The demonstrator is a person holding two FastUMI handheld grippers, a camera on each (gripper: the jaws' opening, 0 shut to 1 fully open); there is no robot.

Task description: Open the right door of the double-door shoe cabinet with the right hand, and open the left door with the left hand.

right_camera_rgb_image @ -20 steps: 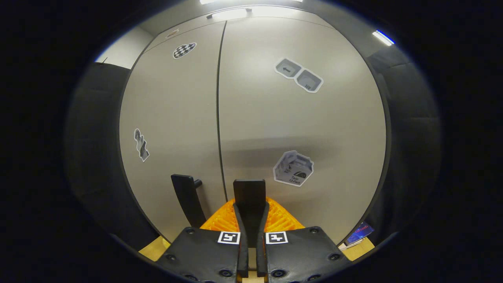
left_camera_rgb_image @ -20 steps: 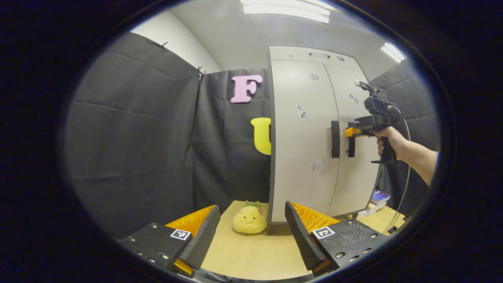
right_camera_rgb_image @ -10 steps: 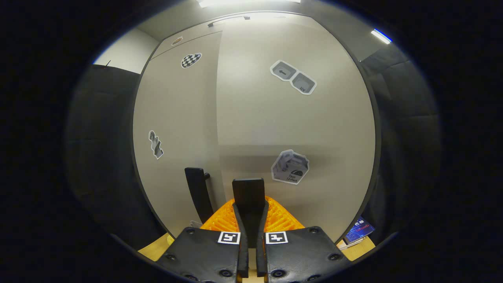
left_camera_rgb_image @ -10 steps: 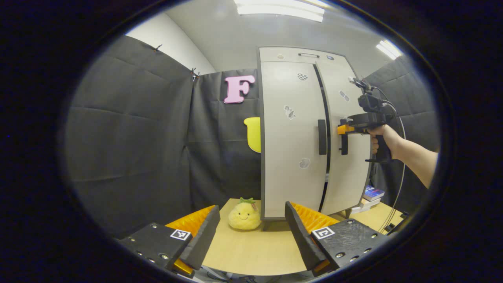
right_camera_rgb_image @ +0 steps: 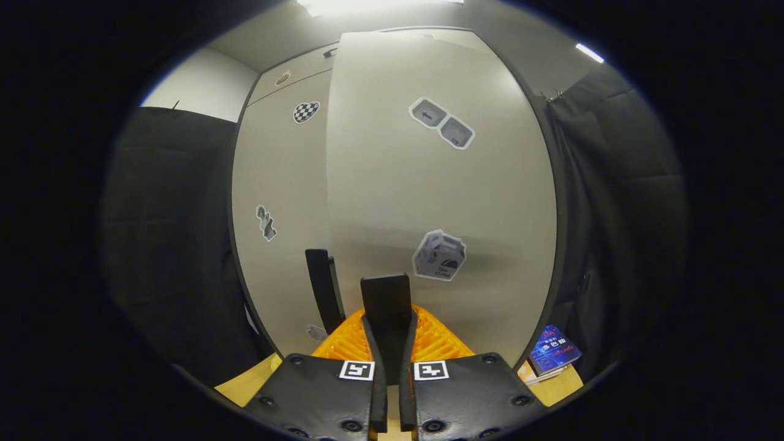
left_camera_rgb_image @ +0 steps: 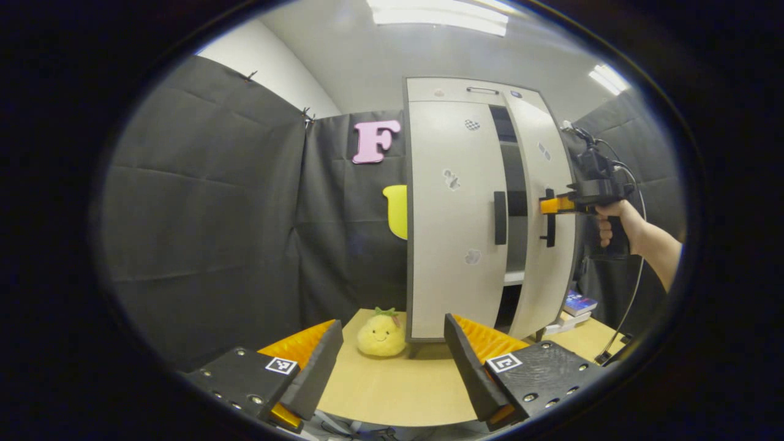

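Note:
A pale grey double-door shoe cabinet (left_camera_rgb_image: 453, 184) stands on a wooden table. Its right door (left_camera_rgb_image: 548, 257) is swung partly open, showing a dark gap and shelves behind it. My right gripper (right_camera_rgb_image: 387, 331) is shut on that door's black handle (right_camera_rgb_image: 386, 303); in the left gripper view it shows farther off as the right gripper (left_camera_rgb_image: 554, 205), held by a hand. The left door (left_camera_rgb_image: 453, 245) is closed, its black handle (left_camera_rgb_image: 500, 217) free. My left gripper (left_camera_rgb_image: 392, 361) hangs open well in front of the cabinet, with nothing between its fingers.
A yellow plush toy (left_camera_rgb_image: 381, 334) sits on the table (left_camera_rgb_image: 392, 392) by the cabinet's left foot. Books (right_camera_rgb_image: 554, 352) lie to the right of the cabinet. A cable (left_camera_rgb_image: 631, 294) hangs from the right gripper. Black cloth walls close in the booth.
The right door has swung outward from closed, pulled by my right gripper on its handle, and the gap between the doors has widened. My left gripper has barely moved.

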